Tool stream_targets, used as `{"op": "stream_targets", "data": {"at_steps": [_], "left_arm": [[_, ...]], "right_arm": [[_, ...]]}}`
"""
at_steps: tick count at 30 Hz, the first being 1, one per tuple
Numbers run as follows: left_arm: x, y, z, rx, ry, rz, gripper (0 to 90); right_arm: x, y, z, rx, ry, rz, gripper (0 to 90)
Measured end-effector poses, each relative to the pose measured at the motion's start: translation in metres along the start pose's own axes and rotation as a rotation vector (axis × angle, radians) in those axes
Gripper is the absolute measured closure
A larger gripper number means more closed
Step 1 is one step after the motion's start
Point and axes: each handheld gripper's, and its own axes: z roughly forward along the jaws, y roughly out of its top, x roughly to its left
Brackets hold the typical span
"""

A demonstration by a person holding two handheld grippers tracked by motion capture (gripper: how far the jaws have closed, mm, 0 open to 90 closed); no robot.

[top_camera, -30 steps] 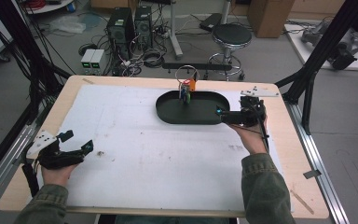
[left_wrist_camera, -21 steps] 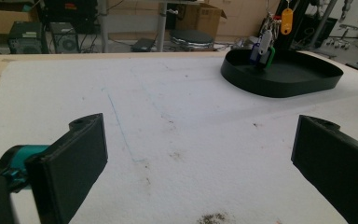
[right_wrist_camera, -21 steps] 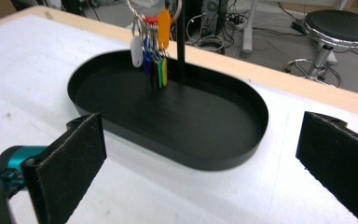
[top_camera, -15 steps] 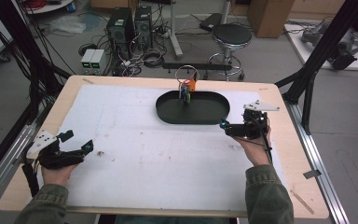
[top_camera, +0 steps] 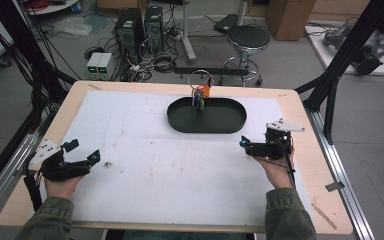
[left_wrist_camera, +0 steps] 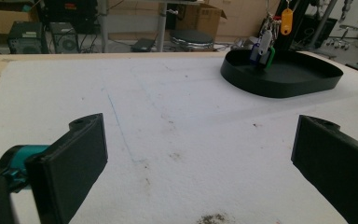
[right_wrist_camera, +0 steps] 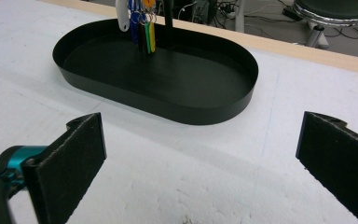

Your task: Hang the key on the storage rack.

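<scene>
The right gripper (top_camera: 247, 145) hovered low over the white mat, jaws spread wide and empty, just beside the oval black tray (top_camera: 180, 120). A bunch of coloured key tags (top_camera: 199, 97) hung upright at the tray's far rim. The left gripper (top_camera: 91, 157), equally wide, rested well apart at the table's (top_camera: 300, 107) left edge.

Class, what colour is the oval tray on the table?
Black; the tray shows best in the right gripper view.
</scene>
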Motion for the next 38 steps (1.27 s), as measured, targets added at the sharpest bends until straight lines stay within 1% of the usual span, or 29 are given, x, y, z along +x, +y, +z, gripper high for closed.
{"op": "stream_targets", "data": {"at_steps": [1,3,5,6,7,9,12,13,17,18,19,22,23,24,26,27,29,30,31,34,38], "left_arm": [[0.0,0.0,0.0,-0.002,-0.001,-0.001,3.9],[0.0,0.0,0.0,-0.002,0.0,0.0,3.9],[0.0,0.0,0.0,0.0,-0.001,0.0,3.9],[0.0,0.0,0.0,0.0,-0.002,-0.001,3.9],[0.0,0.0,0.0,0.002,-0.003,-0.001,3.9],[0.0,0.0,0.001,0.001,-0.004,-0.001,3.9],[0.001,0.0,0.001,0.002,-0.006,0.0,3.9],[0.001,0.0,0.001,0.003,-0.005,0.0,3.9],[0.001,0.0,0.001,0.003,-0.004,-0.002,3.9],[0.001,0.0,0.001,0.004,-0.005,-0.001,3.9],[0.001,0.0,0.002,0.004,-0.005,0.001,3.9],[0.001,0.0,0.002,0.004,-0.007,0.003,3.9],[0.001,0.0,0.002,0.004,-0.007,0.002,3.9],[0.001,0.0,0.002,0.006,-0.008,0.005,3.9],[0.001,-0.001,0.002,0.009,-0.011,0.005,3.9],[0.001,-0.001,0.002,0.009,-0.011,0.005,3.9],[0.001,0.0,0.002,0.012,-0.008,0.007,3.9],[0.001,-0.001,0.002,0.011,-0.008,0.006,3.9],[0.001,-0.001,0.002,0.009,-0.008,0.006,3.9],[0.001,-0.001,0.003,0.009,-0.008,0.002,3.9],[0.001,-0.001,0.004,0.013,-0.015,0.007,3.9]], "right_arm": [[0.0,-0.001,-0.001,-0.003,-0.002,0.004,0.4],[-0.001,-0.005,-0.004,-0.02,-0.023,0.004,0.5],[-0.002,-0.011,-0.007,-0.057,-0.035,0.018,0.4],[-0.002,-0.011,-0.007,-0.057,-0.035,0.018,0.4],[-0.003,-0.013,-0.009,-0.07,-0.041,0.022,0.4],[-0.006,-0.021,-0.011,-0.092,-0.052,0.047,0.4],[-0.007,-0.027,-0.012,-0.091,-0.062,0.053,0.5],[-0.007,-0.032,-0.013,-0.096,-0.061,0.065,0.4],[-0.005,-0.039,-0.016,-0.108,-0.065,0.062,0.5],[-0.004,-0.043,-0.017,-0.112,-0.072,0.056,0.4],[-0.004,-0.043,-0.017,-0.112,-0.072,0.056,0.4],[-0.002,-0.049,-0.023,-0.149,-0.087,0.061,0.4],[-0.001,-0.053,-0.026,-0.17,-0.092,0.072,0.4],[-0.001,-0.053,-0.027,-0.173,-0.097,0.07,0.4],[0.001,-0.052,-0.03,-0.195,-0.089,0.073,0.4],[0.001,-0.052,-0.03,-0.195,-0.089,0.073,0.4],[0.004,-0.053,-0.033,-0.217,-0.084,0.066,0.4],[0.004,-0.053,-0.033,-0.217,-0.084,0.066,0.4],[0.005,-0.057,-0.034,-0.237,-0.082,0.07,0.5],[0.003,-0.058,-0.035,-0.235,-0.081,0.08,0.5],[0.0,-0.058,-0.039,-0.264,-0.093,0.101,0.4]]}}
